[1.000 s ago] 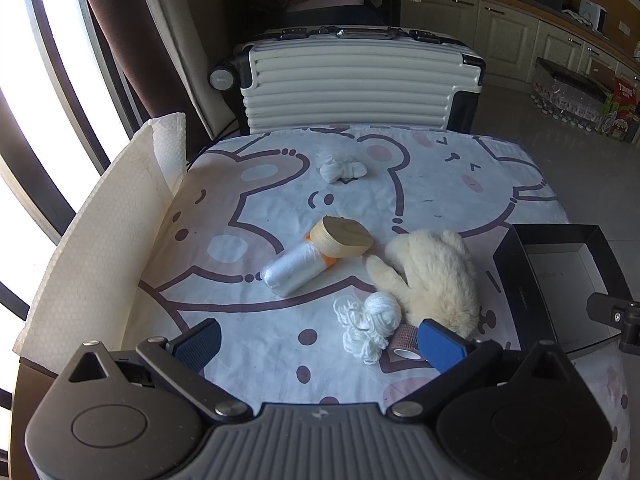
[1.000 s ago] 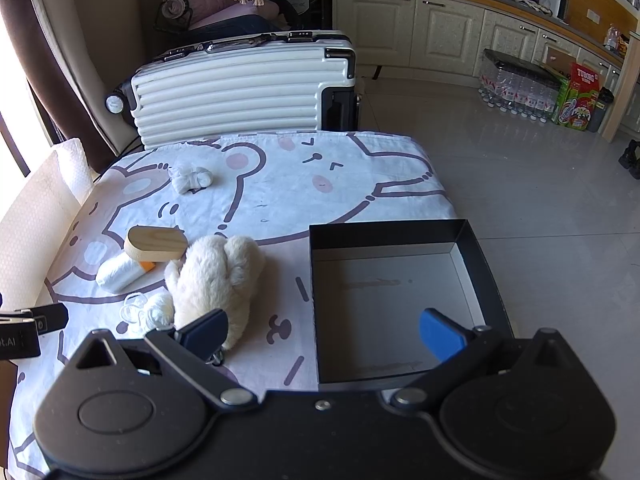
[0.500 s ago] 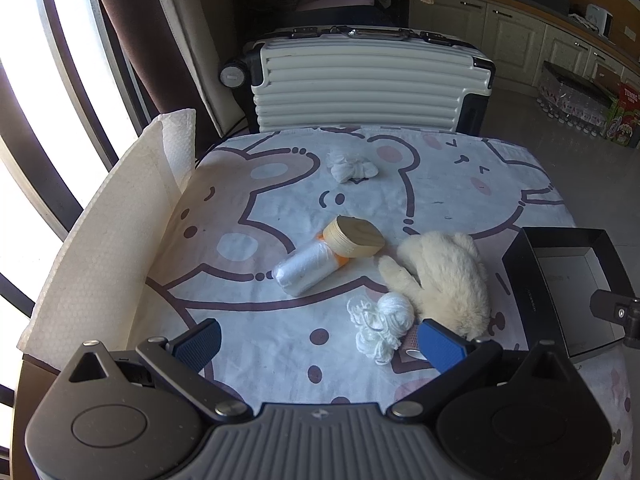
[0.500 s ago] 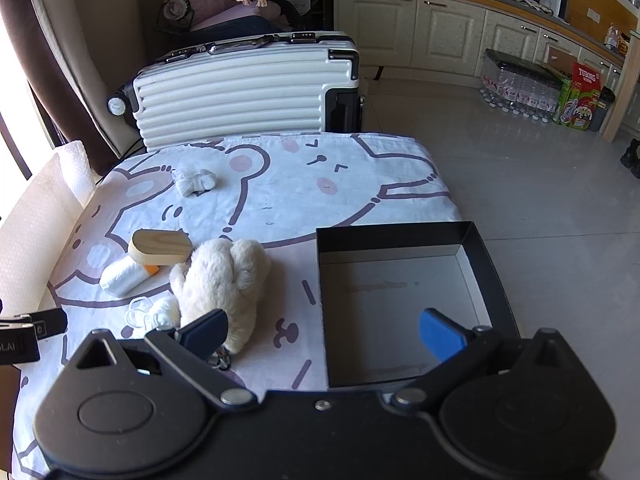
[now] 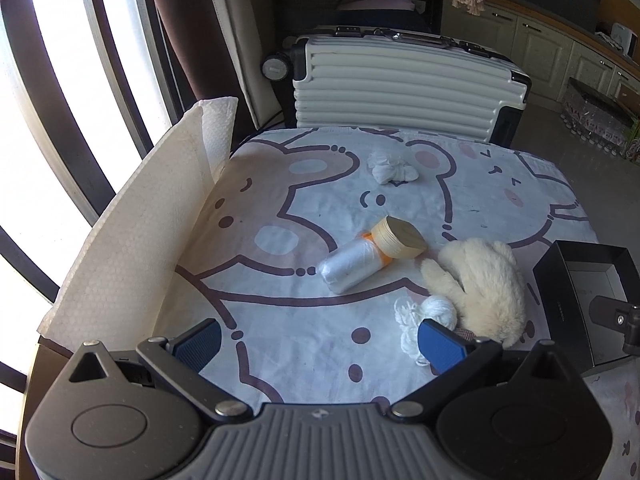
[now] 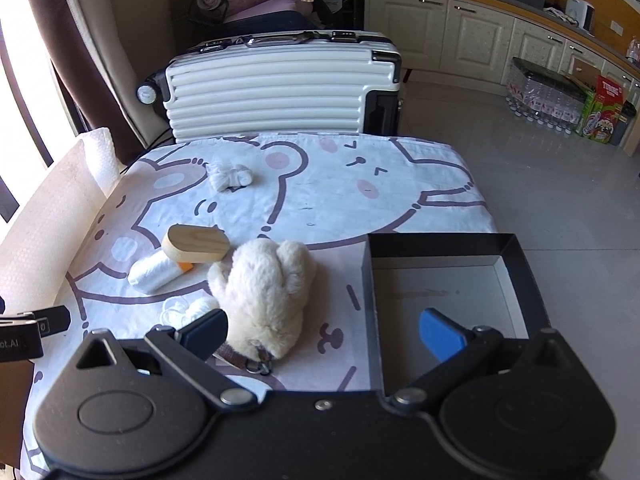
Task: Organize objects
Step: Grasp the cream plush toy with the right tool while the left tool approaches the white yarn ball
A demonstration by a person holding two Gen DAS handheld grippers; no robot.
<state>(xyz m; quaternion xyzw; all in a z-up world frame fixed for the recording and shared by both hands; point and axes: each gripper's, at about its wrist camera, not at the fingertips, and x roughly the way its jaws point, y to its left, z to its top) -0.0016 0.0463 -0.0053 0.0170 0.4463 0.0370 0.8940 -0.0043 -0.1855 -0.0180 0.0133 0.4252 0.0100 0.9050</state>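
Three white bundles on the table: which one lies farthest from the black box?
The crumpled white cloth near the suitcase. The plastic roll and yarn ball sit nearer the black box, beside the plush toy.

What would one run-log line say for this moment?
left gripper: open, empty | right gripper: open, empty | box: empty | plush: on table

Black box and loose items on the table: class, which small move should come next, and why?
Probably lower the open right gripper onto the plush toy: it lies nearest, right beside the empty black box, and nothing is held yet.
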